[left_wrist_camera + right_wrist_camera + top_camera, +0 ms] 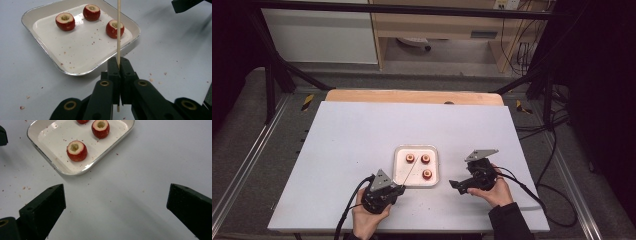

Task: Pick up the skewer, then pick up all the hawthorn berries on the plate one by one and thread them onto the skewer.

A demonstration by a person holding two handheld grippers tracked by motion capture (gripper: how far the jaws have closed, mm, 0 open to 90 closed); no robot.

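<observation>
Left gripper [119, 65] jaws clenched on skewer [118, 30], aimed at tray [82, 72] center frame to spear fruit [115, 28]; right gripper [115, 202] jaws released, empty, ready to feed.

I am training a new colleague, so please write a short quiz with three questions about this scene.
1. How many red fruits lie in the tray?
2. True or false: the left gripper is shut on a wooden stick.
3. The right gripper is: A) open with nothing between its jaws, B) shut on a fruit, C) holding the tray.

Key: 1. Three, each with a hollowed top. 2. True. 3. A; it hovers over the white table beside the tray.
</observation>
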